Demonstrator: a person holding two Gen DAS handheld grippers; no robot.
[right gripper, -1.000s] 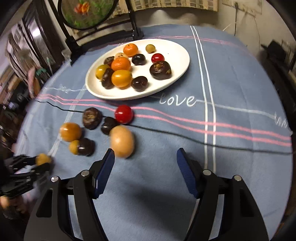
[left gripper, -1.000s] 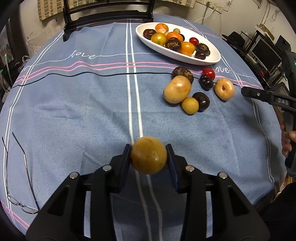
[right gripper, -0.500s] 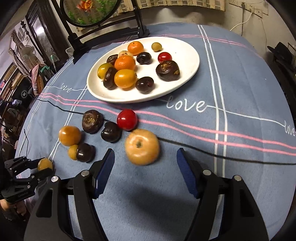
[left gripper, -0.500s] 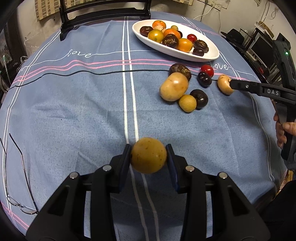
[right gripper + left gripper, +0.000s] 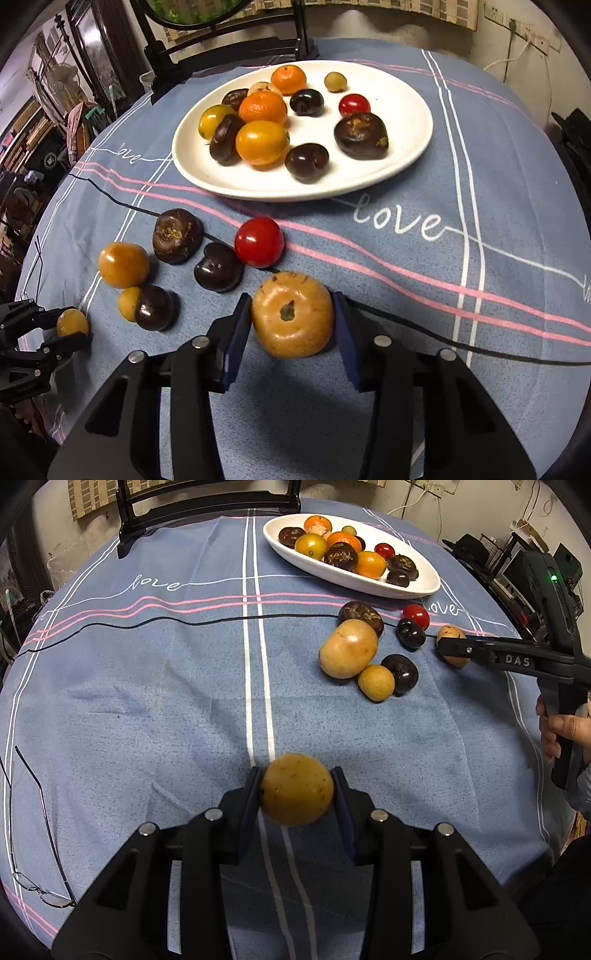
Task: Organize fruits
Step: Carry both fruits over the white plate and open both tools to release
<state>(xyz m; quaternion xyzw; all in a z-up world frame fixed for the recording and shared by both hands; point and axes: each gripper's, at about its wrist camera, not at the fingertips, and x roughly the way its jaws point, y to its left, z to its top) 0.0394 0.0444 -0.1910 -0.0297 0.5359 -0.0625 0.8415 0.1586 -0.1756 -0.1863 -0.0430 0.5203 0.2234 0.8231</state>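
We see the left hand-held gripper (image 5: 297, 788) low over the near part of the worktop (image 5: 147, 686), level, pointing along the white stripes, clenched on a round yellow fruit (image 5: 296, 789) that both pads touch. The right hand-held gripper (image 5: 292, 318) reaches in from the right edge, its pads against both sides of a tan apple-like fruit (image 5: 292, 314); we can't tell whether that fruit is off the cloth. In the left view a hand (image 5: 561, 729) holds the right tool's grip near the worktop's right edge. The white plate (image 5: 402, 110) sits at the far side with about 11 fruits on it, open room on its right half. Between plate and right gripper lie loose fruits: a red tomato (image 5: 259, 242) just beyond the apple-like fruit, 3 dark fruits, 2 yellow-orange ones, clustered and some touching. Left half of the worktop is bare blue cloth, with eyeglasses (image 5: 33, 849) at the near left edge. A dark chair back (image 5: 207, 506) stands beyond the far edge.
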